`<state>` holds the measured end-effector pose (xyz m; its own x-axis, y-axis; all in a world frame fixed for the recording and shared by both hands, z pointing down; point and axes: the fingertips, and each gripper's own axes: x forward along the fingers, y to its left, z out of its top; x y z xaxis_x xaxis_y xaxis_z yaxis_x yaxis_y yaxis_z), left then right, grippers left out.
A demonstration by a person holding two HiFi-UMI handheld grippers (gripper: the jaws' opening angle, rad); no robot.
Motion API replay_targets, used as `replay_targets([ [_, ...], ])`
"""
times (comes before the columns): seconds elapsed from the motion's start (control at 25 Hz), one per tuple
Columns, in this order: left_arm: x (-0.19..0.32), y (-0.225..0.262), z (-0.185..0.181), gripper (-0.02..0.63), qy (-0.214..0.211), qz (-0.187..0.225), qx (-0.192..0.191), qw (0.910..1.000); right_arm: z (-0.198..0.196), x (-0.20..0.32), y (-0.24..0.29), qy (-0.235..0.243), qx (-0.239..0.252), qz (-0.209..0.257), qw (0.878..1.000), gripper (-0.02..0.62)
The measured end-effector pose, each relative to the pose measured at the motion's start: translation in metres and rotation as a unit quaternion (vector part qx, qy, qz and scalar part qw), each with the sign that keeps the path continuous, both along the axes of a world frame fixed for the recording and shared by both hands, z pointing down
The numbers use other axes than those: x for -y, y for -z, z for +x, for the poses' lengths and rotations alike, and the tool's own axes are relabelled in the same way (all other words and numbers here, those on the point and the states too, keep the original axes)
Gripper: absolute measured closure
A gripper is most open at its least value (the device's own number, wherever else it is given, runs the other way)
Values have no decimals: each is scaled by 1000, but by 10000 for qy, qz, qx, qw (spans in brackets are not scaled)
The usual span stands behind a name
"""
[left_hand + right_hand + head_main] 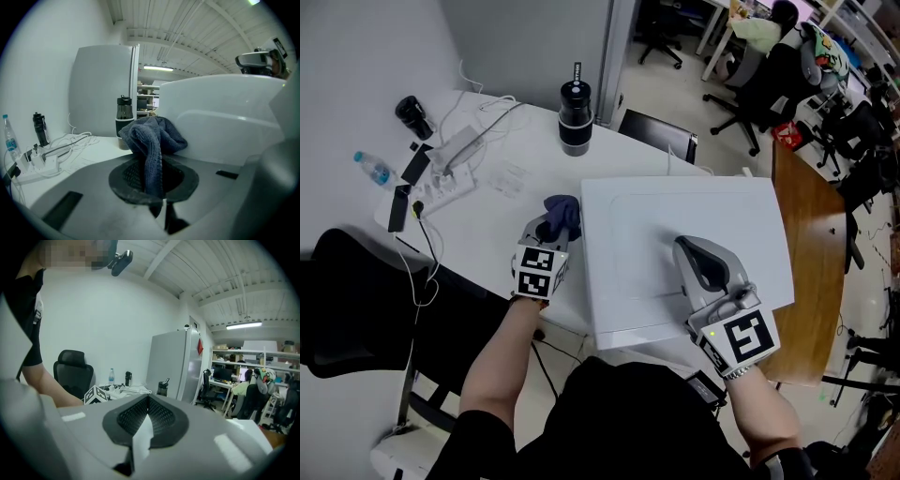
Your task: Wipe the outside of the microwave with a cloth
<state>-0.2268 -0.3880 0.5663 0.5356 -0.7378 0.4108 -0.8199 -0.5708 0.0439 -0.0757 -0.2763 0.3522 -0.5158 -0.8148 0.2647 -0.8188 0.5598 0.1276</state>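
Microwave (684, 253) is set on the near-right part of the white table (487, 220), w/ its front edge toward the person. Its top is taken up only by the R gripper (689, 251), seen over the front-right part. An open strip of tabletop is left along its left wall. Farther left the table is crowded by a power strip (455, 155) w/ cables, a water bottle (373, 169) and a black cup (413, 116). A tumbler (575, 117) is stood behind the back-left corner, apart from the microwave. A wooden desk (811, 244) is seen along the right edge, and a black chair (356, 300) at the table's near-left edge.

Square black-and-white markers are shown on both gripper cubes. The water bottle's label is too small to be read.

L gripper (551, 227): jaws are closed on the cloth (562, 214), dark blue, pinched between the pads, w/ the rest bunched above and ahead of the tips. The cloth is held just beside the microwave's left wall, near the back-left corner; actual contact can't be confirmed. R gripper: jaws are fully together, w/ nothing between them. Whether it rests on the top can't be told.
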Motion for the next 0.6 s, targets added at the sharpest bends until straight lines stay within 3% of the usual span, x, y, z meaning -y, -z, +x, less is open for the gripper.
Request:
replay_targets([
  [0.36, -18, 59, -28, 575, 25, 561, -64, 9984, -32, -3, 4, 482, 69, -33, 9988, 587],
  [0.6, -47, 119, -39, 575, -365, 1140, -226, 9926, -69, -8, 5, 1155, 63, -174, 9931, 514],
])
